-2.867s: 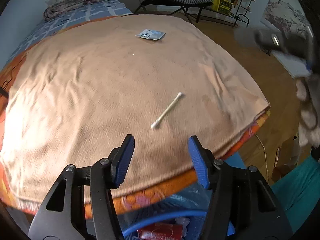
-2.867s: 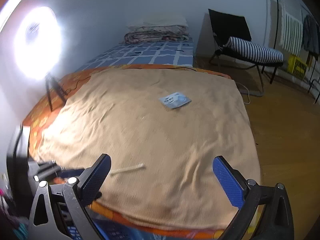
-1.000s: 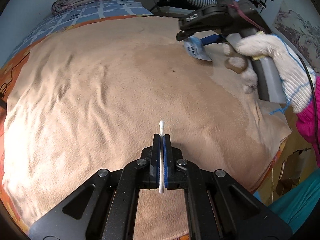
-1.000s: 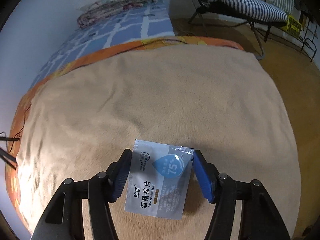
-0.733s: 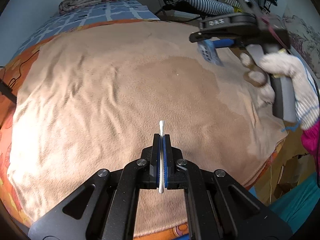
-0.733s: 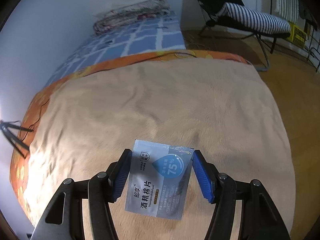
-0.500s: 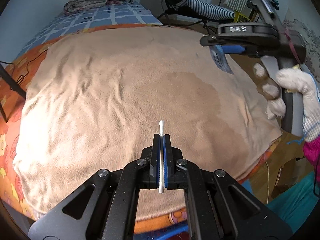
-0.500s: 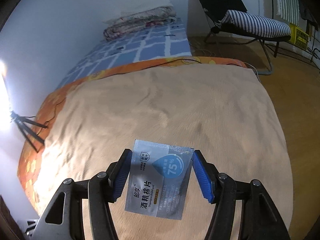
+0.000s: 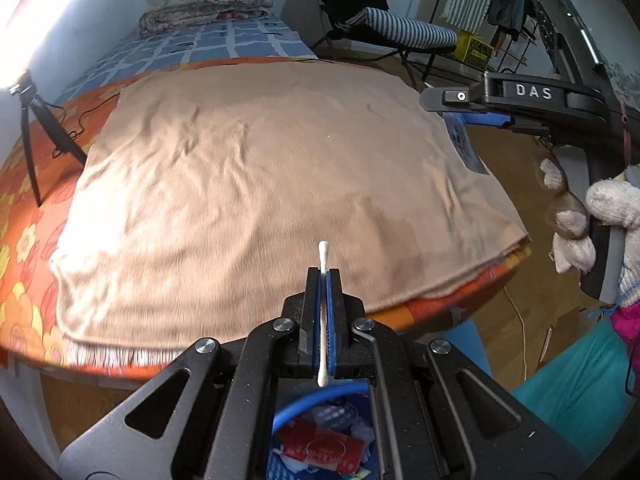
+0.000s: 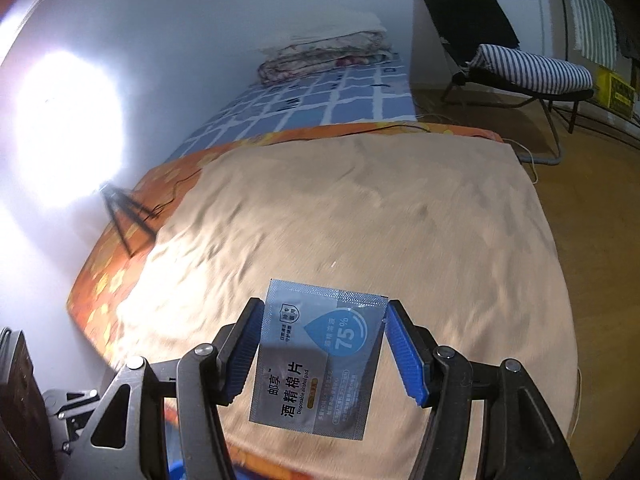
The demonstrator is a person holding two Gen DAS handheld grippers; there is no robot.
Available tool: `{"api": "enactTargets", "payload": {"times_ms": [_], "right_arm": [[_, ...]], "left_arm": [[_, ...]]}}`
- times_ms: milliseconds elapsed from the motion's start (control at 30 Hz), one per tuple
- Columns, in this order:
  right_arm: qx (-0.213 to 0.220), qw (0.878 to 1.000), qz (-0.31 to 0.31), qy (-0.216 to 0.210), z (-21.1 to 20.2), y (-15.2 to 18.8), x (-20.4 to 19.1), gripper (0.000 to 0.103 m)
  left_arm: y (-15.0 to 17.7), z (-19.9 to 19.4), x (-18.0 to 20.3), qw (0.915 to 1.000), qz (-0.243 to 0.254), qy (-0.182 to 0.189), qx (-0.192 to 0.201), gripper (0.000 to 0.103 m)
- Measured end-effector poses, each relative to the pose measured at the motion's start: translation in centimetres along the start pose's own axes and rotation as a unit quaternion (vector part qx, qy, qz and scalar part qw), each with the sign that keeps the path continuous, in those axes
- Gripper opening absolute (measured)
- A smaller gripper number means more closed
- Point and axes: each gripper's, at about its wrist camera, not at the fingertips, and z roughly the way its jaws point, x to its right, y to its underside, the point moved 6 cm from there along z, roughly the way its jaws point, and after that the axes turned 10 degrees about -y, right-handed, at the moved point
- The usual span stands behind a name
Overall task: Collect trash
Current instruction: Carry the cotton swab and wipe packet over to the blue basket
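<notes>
My left gripper (image 9: pixel 323 276) is shut on a white cotton swab (image 9: pixel 322 256) that stands upright between its blue pads, above the near edge of the tan blanket (image 9: pixel 260 184). Right below it sits a blue trash basket (image 9: pixel 320 396) with wrappers inside. My right gripper (image 10: pixel 325 312) is shut on a grey-blue alcohol pad sachet (image 10: pixel 320 356), gripped by its two side edges and hanging above the blanket (image 10: pixel 360 216). In the left wrist view that right gripper (image 9: pixel 464 120) appears at the right, held by a gloved hand (image 9: pixel 580 216), with the sachet (image 9: pixel 464 148) seen edge-on.
The blanket covers an orange flowered sheet (image 9: pixel 24 216) on a bed. A tripod (image 9: pixel 36 120) with a bright lamp (image 10: pixel 64 132) stands at the left. A black folding chair with a striped cushion (image 9: pixel 396 32) and a clothes rack (image 9: pixel 508 8) stand beyond the bed on the wood floor (image 10: pixel 600 216).
Both grippers have risen and drawn back toward the near edge of the bed, each keeping its item. The trash basket has come into view under the left gripper.
</notes>
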Motion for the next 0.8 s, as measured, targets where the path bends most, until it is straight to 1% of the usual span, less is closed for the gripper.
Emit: {"api": "enactTargets", "payload": {"times_ms": [200,433,800], "right_arm": [[-0.002,1.0,-0.007,-0.015,-2.3,2.7,-1.9,0.064],[-0.002,1.0,-0.014,-0.022,-4.3,5.8,-3.5,0.064],[-0.045,0.998,-0.024,-0.037,-4.4,13.1,-5.6,0.064]], "left_arm": [[2.4,-2.5,0.6,1.0,0.0,-0.005,0.008,0.0],[4.8,-4.1,1.0,0.9999,-0.004,-0.009,0.007,0.0],[9.1,-4.9,1.2,0.9999,-0.006,-0.012,-0.011,0.0]]}}
